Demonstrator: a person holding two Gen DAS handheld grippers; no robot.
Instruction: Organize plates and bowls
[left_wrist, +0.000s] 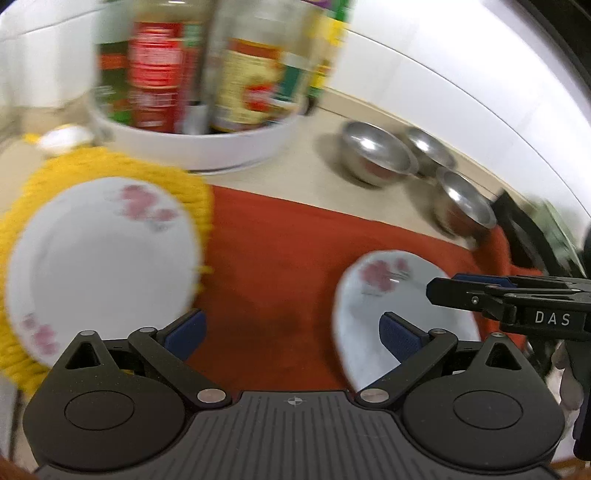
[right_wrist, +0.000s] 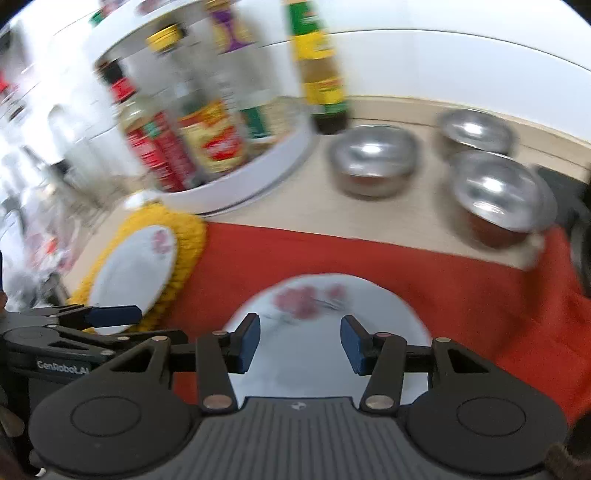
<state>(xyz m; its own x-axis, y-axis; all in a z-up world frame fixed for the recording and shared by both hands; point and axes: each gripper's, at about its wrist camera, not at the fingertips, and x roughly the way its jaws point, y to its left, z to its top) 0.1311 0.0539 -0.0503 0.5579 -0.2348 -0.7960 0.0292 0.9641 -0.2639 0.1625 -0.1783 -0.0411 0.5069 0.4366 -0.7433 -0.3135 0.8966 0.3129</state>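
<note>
A white flowered plate (left_wrist: 99, 266) lies on a yellow woven mat (left_wrist: 184, 184) at the left. A second flowered plate (left_wrist: 373, 295) rests on the red cloth (left_wrist: 280, 258). My left gripper (left_wrist: 291, 336) is open over the cloth between the two plates, holding nothing. In the right wrist view, my right gripper (right_wrist: 301, 343) hovers open above the second plate (right_wrist: 317, 295), pads apart with nothing clamped. Three steel bowls (right_wrist: 373, 162) (right_wrist: 476, 129) (right_wrist: 502, 199) stand behind the cloth. The right gripper (left_wrist: 443, 288) shows side-on over that plate's right edge. The left gripper (right_wrist: 122, 315) shows beside the mat's plate (right_wrist: 135, 273).
A white round tray (left_wrist: 207, 147) holding several sauce bottles stands at the back, close to the yellow mat. One tall bottle (right_wrist: 321, 74) stands beside it on the beige counter (right_wrist: 295, 206). A white wall runs behind. Both views are motion-blurred.
</note>
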